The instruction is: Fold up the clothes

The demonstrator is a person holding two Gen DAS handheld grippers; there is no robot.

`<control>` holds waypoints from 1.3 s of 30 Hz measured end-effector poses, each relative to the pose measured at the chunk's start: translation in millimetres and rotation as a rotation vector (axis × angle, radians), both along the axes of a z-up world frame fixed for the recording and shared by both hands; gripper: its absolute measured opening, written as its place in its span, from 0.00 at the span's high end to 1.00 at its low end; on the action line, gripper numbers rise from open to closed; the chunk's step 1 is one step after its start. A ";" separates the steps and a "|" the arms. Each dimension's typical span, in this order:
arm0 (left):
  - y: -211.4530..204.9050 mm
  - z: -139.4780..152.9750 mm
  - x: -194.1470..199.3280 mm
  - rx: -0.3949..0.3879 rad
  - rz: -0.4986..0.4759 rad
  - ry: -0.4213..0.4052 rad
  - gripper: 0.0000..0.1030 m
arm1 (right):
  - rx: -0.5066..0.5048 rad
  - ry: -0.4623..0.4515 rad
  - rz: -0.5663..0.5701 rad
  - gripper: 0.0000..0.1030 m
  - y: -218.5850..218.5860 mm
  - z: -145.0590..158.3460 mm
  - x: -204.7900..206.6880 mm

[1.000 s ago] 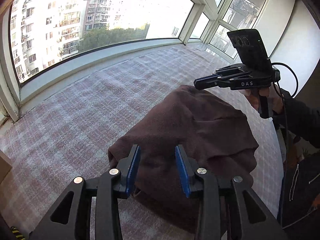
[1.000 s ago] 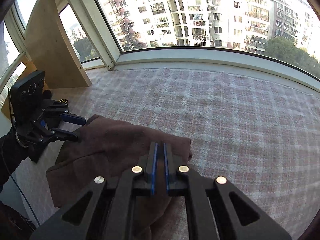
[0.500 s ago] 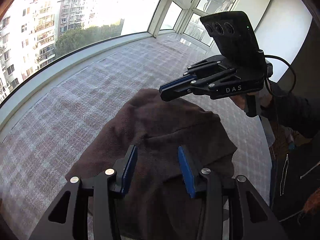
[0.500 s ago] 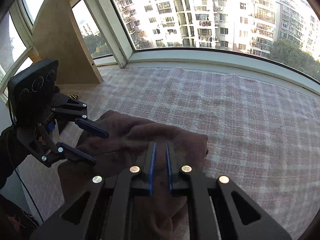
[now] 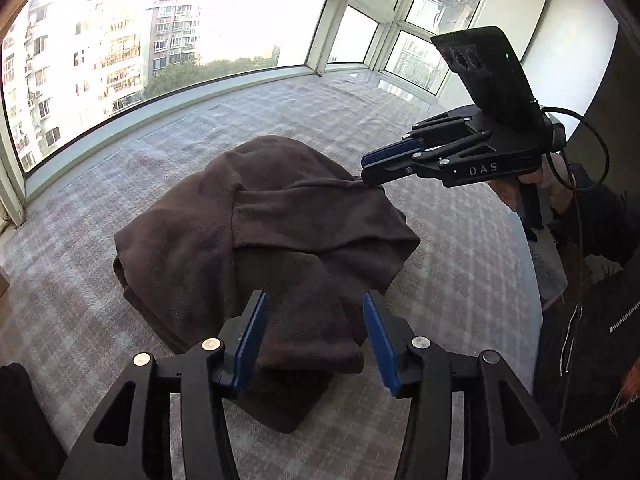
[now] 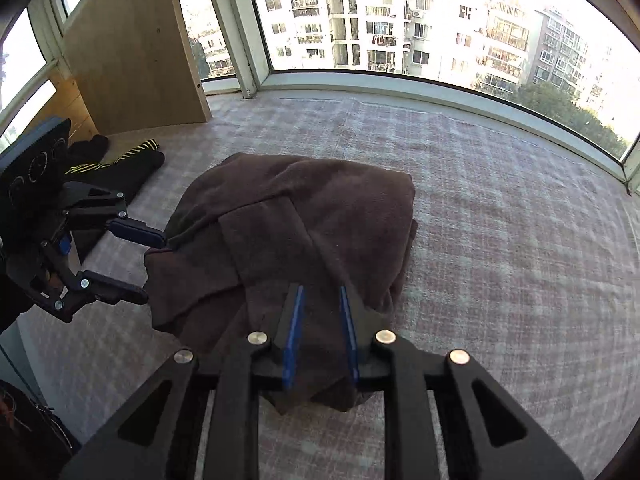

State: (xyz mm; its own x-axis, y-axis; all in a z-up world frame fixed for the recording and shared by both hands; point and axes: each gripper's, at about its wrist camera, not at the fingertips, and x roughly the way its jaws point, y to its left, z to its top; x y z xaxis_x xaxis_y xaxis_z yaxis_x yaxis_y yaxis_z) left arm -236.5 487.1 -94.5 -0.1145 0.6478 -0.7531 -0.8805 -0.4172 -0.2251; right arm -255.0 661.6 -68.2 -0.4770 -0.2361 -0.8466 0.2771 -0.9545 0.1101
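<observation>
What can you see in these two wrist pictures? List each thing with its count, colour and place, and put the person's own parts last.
Brown garment: one, dark brown, loosely folded in a heap in the middle of the checked cloth.
Checked cloth: one, pale pink and grey, covering the surface below the windows.
Black and yellow striped clothing: one small pile, black with yellow stripes, at the cloth's far left edge by the wooden panel.
Wooden panel: one, light wood, upright against the windows on the left.
Windows: several panes, white frames, with apartment blocks outside.
Left gripper: one, black with blue pads, jaws just opened, garment between them.
Right gripper: one, black with blue pads, jaws just opened over the garment's near edge.
</observation>
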 end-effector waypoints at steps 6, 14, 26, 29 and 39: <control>11.1 -38.6 9.0 -0.071 0.153 -0.022 0.34 | 0.106 -0.078 -0.077 0.53 -10.8 -47.9 4.4; 2.4 21.3 44.6 -0.095 0.393 0.074 0.21 | 0.060 0.028 -0.233 0.24 -10.9 21.5 49.1; -32.8 78.8 139.9 -0.045 0.608 0.110 0.00 | 0.050 0.089 -0.281 0.20 -40.0 56.8 144.0; -41.1 80.3 149.8 -0.062 0.679 0.119 0.00 | 0.035 0.084 -0.291 0.20 -38.4 55.0 161.3; -53.3 88.2 176.1 -0.099 0.760 0.171 0.01 | 0.017 0.043 -0.327 0.20 -26.8 45.8 195.2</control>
State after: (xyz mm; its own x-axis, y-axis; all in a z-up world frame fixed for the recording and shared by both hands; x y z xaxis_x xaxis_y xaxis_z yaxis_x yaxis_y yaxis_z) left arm -60.4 433.8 -6.3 -0.6188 0.2761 -0.7354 -0.3646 -0.9302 -0.0424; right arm -59.8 634.8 -22.4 -0.5605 -0.0507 -0.8266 -0.0404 -0.9953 0.0884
